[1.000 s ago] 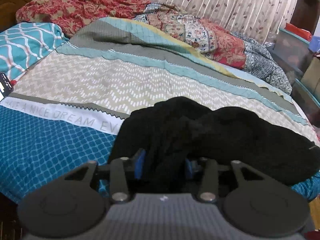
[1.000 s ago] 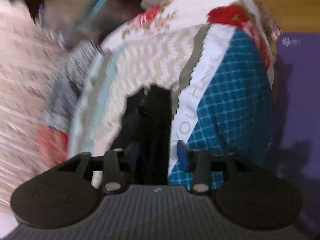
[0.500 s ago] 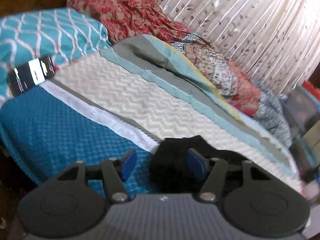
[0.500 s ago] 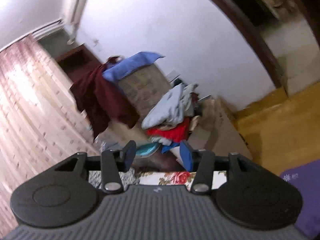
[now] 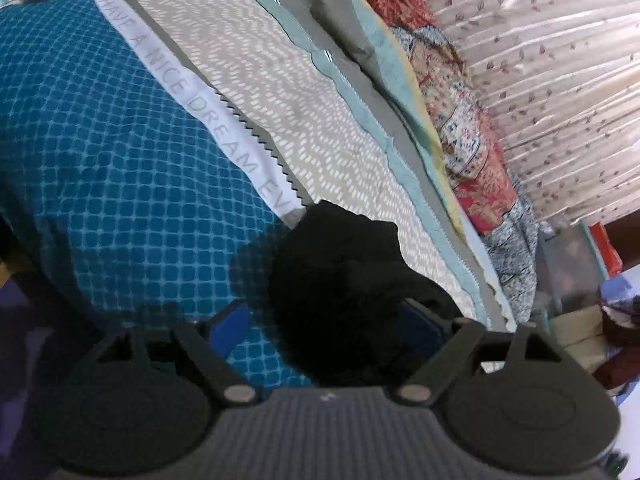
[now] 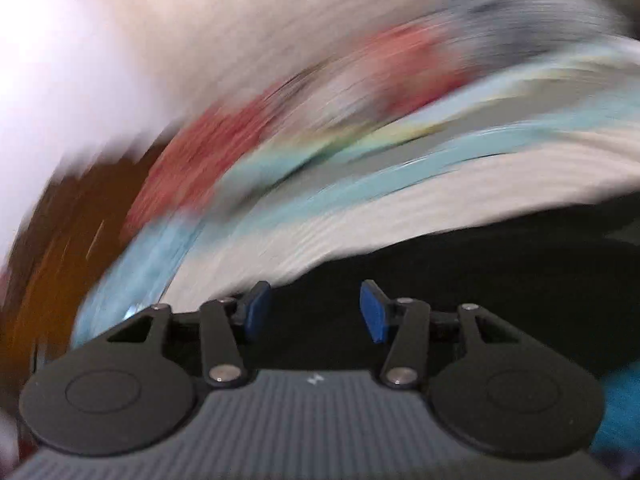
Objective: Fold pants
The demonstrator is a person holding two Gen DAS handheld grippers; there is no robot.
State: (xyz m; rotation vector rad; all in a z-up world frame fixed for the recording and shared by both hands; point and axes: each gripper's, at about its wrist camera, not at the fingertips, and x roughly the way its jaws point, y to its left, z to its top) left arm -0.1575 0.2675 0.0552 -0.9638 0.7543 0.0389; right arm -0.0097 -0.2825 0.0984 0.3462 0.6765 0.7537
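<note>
left tongs (image 5: pixel 324 322): opening, jaws apart, black pants (image 5: pixel 344 280) bunched between, unclamped | right tongs (image 6: pixel 314 312): opening, over pants, blurred | pants on bed (image 5: pixel 120 160)

Both grippers' fingers (image 5: pixel 230 330) (image 6: pixel 254 312) opening, apart.

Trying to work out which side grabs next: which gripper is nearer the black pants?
Hard to separate. The left gripper has the black pants between its opening jaws, its pads apart from them. The right gripper, also opening, hangs just over them in a blurred view.
</note>
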